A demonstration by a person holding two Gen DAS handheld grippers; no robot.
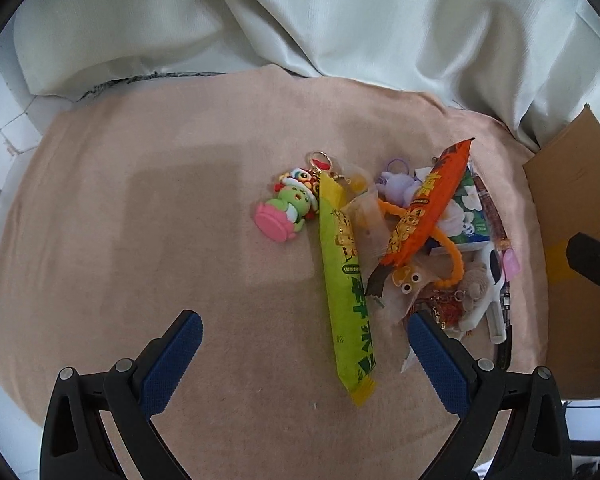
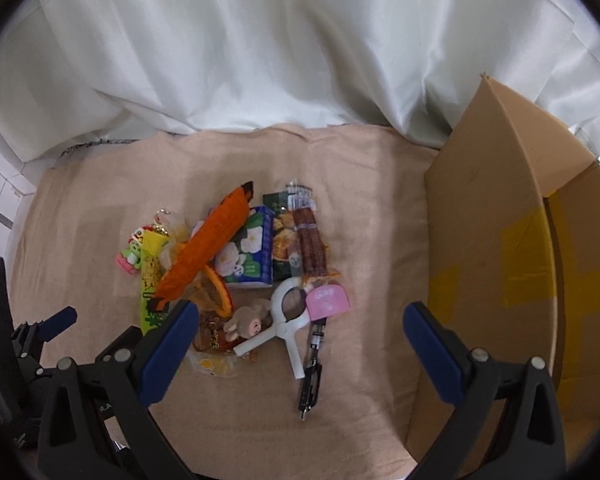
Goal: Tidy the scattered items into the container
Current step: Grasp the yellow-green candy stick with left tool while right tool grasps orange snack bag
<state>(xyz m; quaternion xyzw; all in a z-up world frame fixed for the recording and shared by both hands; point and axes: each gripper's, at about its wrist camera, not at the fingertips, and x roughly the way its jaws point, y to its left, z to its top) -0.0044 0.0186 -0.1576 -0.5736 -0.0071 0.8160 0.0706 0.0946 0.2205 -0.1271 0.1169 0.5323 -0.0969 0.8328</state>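
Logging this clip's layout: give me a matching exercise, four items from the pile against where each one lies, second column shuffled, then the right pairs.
Items
1. green snack stick
2. orange snack stick
3. pen
4. cardboard box

Places
A. stands at the right edge of the pink cloth
B. lies slanted on top of the pile, across the flowered tissue pack
C. at the near right of the pile, partly under the white clip
D. on the left side of the pile, next to the green dragon keychain

Pairs: 1-D, 2-B, 3-C, 4-A
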